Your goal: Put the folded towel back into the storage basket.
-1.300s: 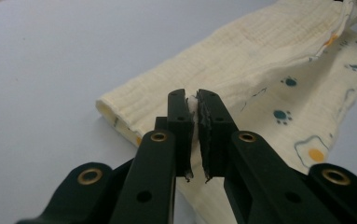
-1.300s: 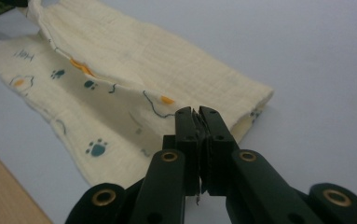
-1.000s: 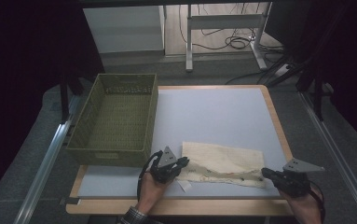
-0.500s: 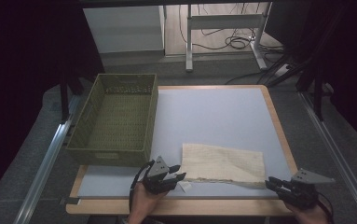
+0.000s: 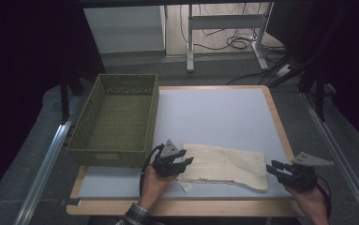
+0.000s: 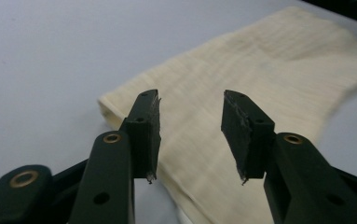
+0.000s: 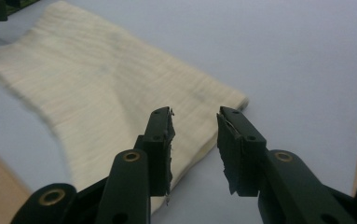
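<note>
A cream ribbed cloth (image 5: 226, 165) lies flat near the front of the white table (image 5: 214, 112). My left gripper (image 5: 186, 161) is at the cloth's left end, open. In the left gripper view the gripper (image 6: 191, 100) hovers over the cloth (image 6: 269, 70) near its folded corner, with nothing between its jaws. My right gripper (image 5: 272, 168) sits at the cloth's right end, also open. In the right gripper view the gripper (image 7: 195, 114) stands just above the near edge of the cloth (image 7: 97, 84), holding nothing.
An empty green woven basket (image 5: 116, 119) stands on the table's left side, just behind my left gripper. The table has a wooden rim (image 5: 280, 122). A small white tag (image 5: 185, 186) sticks out at the cloth's near left corner.
Both hands drew back toward the near edge, then came forward again to the cloth's ends. The cloth lies flatter than a second ago.
</note>
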`<action>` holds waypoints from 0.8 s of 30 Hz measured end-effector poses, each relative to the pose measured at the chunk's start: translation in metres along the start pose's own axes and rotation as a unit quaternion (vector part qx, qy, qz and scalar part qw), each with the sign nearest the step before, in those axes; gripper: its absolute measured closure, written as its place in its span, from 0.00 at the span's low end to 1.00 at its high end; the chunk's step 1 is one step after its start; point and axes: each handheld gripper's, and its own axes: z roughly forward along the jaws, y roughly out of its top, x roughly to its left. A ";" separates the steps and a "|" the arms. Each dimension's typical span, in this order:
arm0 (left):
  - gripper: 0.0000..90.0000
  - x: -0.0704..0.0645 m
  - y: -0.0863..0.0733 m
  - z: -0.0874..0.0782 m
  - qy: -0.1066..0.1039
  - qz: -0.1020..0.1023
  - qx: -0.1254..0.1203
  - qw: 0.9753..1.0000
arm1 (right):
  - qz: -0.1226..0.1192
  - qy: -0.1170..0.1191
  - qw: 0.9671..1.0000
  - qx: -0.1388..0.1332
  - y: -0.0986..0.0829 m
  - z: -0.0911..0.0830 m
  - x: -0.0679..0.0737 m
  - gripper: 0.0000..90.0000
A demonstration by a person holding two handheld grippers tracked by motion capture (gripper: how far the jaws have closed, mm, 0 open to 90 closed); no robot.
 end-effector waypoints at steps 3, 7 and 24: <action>0.64 0.009 0.008 0.012 0.018 -0.013 0.003 1.000 | 0.005 -0.009 1.000 -0.001 0.010 0.014 -0.010 0.71; 0.62 0.023 0.014 0.026 0.043 -0.028 0.010 0.999 | 0.006 -0.021 1.000 0.013 0.020 0.038 -0.023 0.69; 0.95 0.030 0.010 0.047 0.044 0.005 0.068 0.997 | -0.033 -0.037 0.997 0.061 0.030 0.067 -0.028 0.96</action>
